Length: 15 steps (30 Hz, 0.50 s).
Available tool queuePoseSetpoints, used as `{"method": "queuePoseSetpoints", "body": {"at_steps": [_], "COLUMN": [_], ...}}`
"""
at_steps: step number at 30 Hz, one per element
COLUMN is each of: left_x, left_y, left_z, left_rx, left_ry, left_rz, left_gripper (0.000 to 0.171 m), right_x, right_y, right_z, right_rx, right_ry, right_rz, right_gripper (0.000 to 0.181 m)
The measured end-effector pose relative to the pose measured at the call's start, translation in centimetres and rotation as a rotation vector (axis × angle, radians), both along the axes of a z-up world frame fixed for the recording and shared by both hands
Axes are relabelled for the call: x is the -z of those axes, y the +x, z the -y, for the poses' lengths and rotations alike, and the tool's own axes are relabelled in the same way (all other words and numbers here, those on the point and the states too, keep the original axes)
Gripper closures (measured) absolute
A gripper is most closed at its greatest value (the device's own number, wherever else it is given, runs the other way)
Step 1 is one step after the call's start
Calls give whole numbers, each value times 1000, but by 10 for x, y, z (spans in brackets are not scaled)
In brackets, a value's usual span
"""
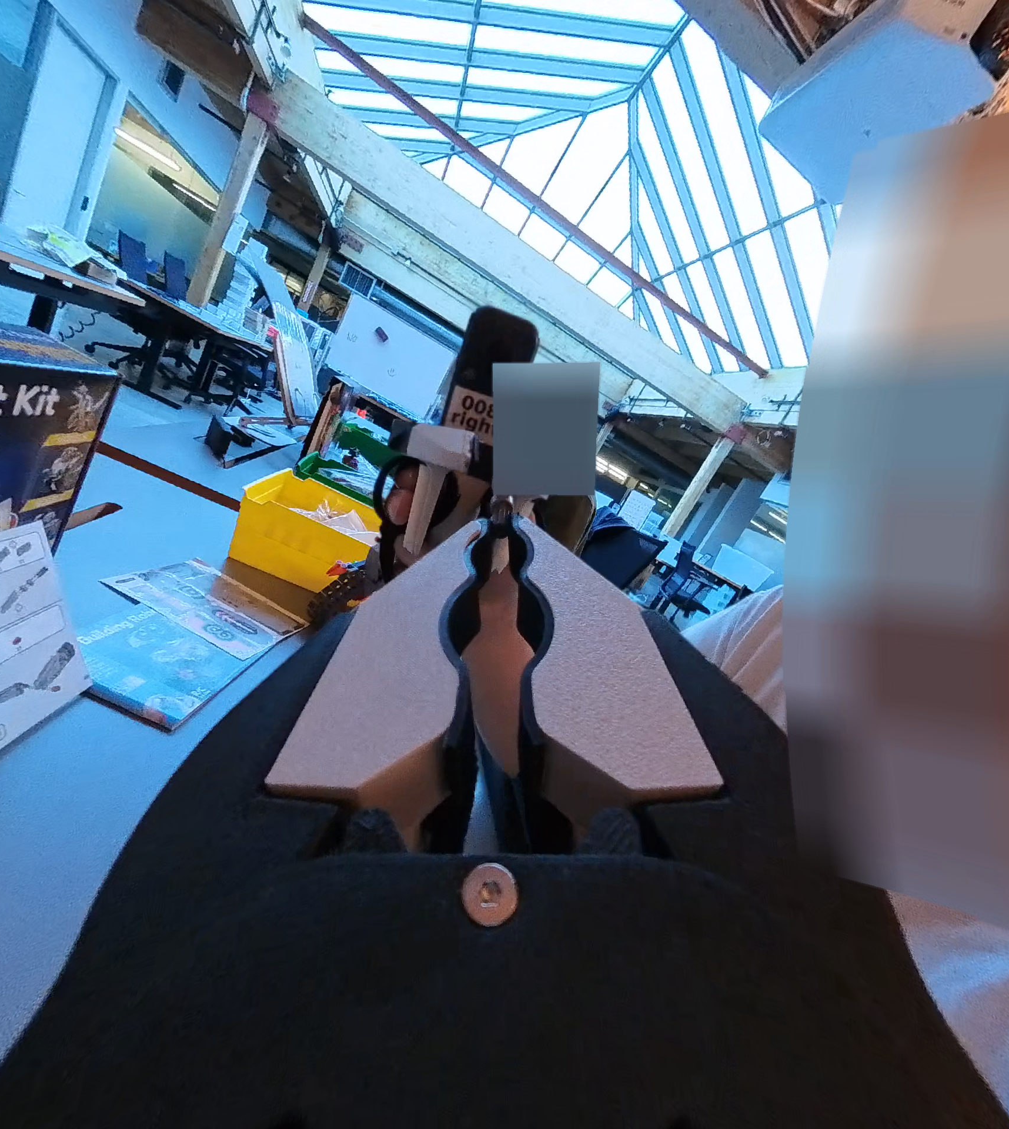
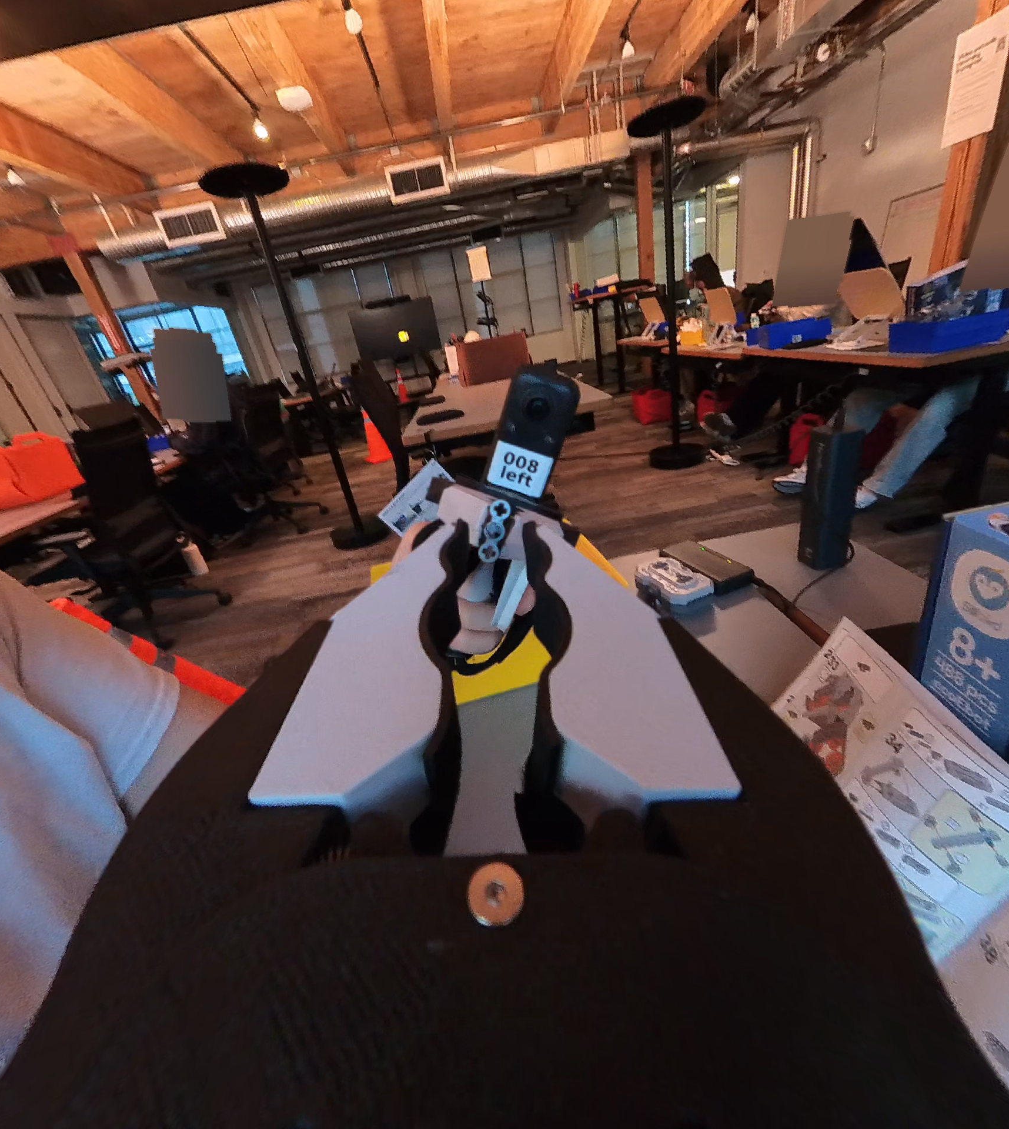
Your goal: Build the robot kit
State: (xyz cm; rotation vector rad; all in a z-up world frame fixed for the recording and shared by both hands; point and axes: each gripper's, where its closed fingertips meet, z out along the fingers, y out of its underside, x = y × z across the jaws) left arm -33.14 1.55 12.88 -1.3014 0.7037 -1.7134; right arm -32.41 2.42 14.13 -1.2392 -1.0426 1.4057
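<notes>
Between right tongs [image 2: 495, 537], small grey three-hole beam [image 2: 494, 531], upright

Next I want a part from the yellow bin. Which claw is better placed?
Probably the right claw: the left wrist view shows it beside the yellow bin, the left claw farther back. Both tips meet at a small grey part; which grips it is unclear.

Two wrist cameras, face to face

Each looks along my fingers [image 1: 429, 660], tilted up above the worktop [image 1: 31, 825], closely facing the other; both share the small grey beam [image 2: 495, 530].
</notes>
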Motion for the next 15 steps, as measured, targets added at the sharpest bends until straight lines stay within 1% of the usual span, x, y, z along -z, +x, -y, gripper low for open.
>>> {"method": "queuePoseSetpoints", "body": {"at_steps": [5,7,10,12,14,15], "left_x": [3,4,4,4,2,3], "left_y": [5,5,5,4,-3,-8], "left_z": [3,2,3,0,-6,-9], "left_rx": [4,-5,-8,-35,-75,-97], "left_ry": [20,23,27,31,-7,-24], "left_rz": [-32,-41,-49,-58,-51,-49], "left_gripper": [170,170,170,168,119,114], "right_x": [4,6,7,9,14,17], "right_y": [-4,-5,-5,-5,-5,-5], "right_z": [2,5,5,3,-1,-4], "right_rx": [-39,-59,-47,-27,-9,7], "right_ry": [-27,-30,-4,-2,-23,-28], "right_rz": [6,13,28,43,71,92], "right_gripper": [169,177,178,178,178,178]}}
